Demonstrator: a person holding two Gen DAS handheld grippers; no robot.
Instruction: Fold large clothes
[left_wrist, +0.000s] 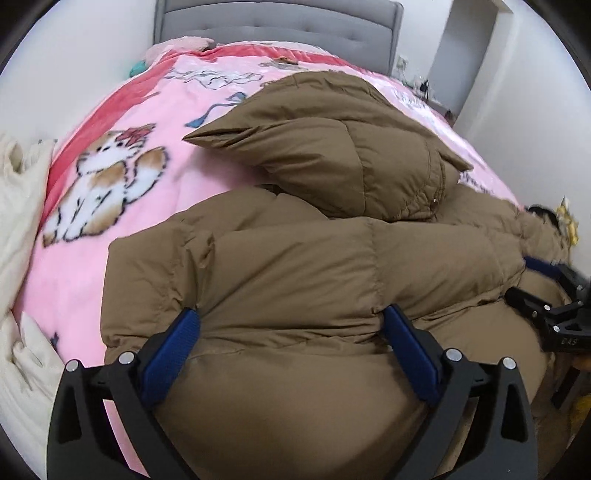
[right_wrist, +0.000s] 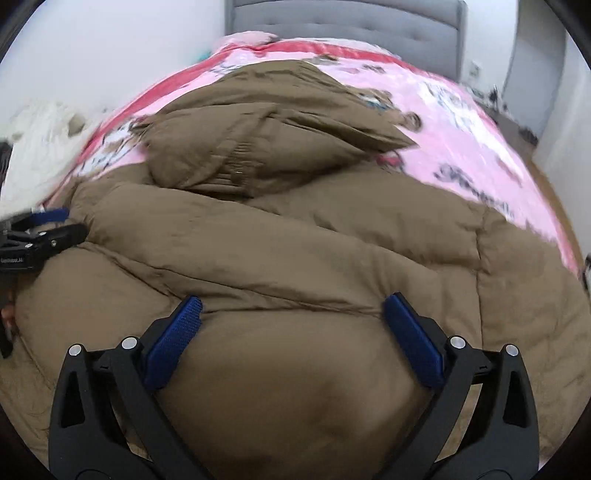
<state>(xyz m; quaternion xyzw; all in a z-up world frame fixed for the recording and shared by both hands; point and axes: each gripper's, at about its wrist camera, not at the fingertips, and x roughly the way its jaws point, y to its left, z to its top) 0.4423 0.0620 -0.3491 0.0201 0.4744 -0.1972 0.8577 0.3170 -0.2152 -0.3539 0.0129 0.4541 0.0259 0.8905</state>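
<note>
The bed (left_wrist: 122, 177) with its pink cat blanket is basically the work surface here, so the big brown puffer jacket (left_wrist: 295, 266) lies spread across the lower middle of both views, hood (left_wrist: 332, 147) flopped toward the grey headboard at the top. Looks laid flat so it can be folded. Left gripper (left_wrist: 291, 325) is spread wide, blue pads dug into the puffy hem, nothing clenched. Right gripper (right_wrist: 293, 314) is the same: fully released, tips pressing into fabric, no grab yet.
</note>
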